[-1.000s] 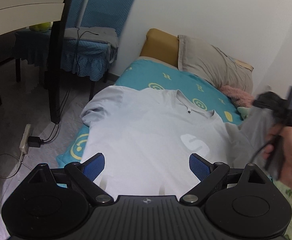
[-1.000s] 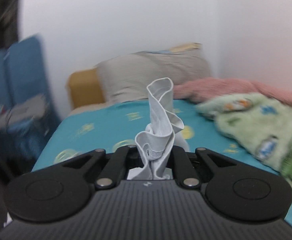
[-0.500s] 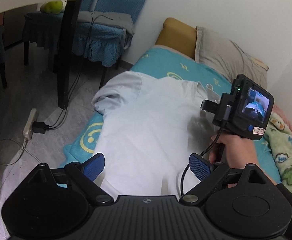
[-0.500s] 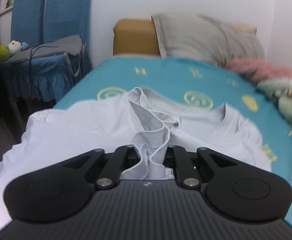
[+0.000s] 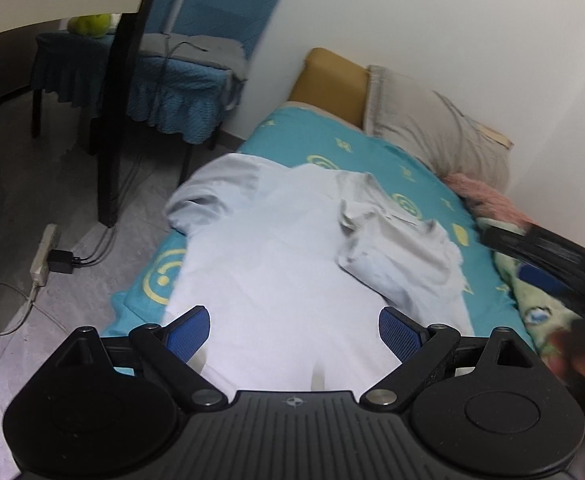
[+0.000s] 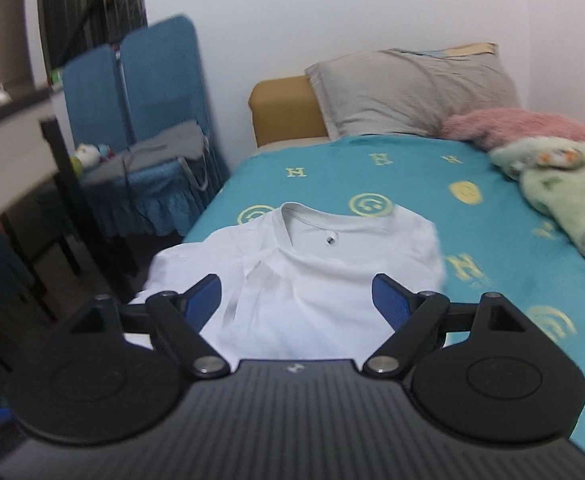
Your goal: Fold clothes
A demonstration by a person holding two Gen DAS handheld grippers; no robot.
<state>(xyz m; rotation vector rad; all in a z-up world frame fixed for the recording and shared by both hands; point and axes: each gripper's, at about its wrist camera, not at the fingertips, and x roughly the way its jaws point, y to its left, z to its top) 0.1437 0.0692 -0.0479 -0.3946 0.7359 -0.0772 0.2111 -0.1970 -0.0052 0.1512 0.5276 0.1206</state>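
A white T-shirt [image 5: 276,264] lies spread on the teal bedsheet [image 5: 424,196], neck toward the pillows. Its right sleeve [image 5: 396,248] is folded inward over the chest. Its left sleeve [image 5: 208,196] hangs at the bed's edge. In the right wrist view the T-shirt [image 6: 332,272] shows its collar and the folded-in sleeve. My left gripper [image 5: 292,332] hovers open above the shirt's lower part with nothing between its blue pads. My right gripper [image 6: 296,300] is open and empty above the shirt, and it appears blurred at the right edge of the left wrist view.
A grey pillow [image 6: 412,92], a pink blanket [image 6: 532,124] and a green blanket [image 6: 572,184] crowd the bed's far right. Blue-covered chairs [image 6: 140,120] and a table leg [image 5: 116,120] stand left of the bed. A power strip [image 5: 44,256] with cables lies on the floor.
My right gripper carried the right sleeve across the shirt, let it go folded over the chest, opened, and pulled back to the right. The left gripper stayed open.
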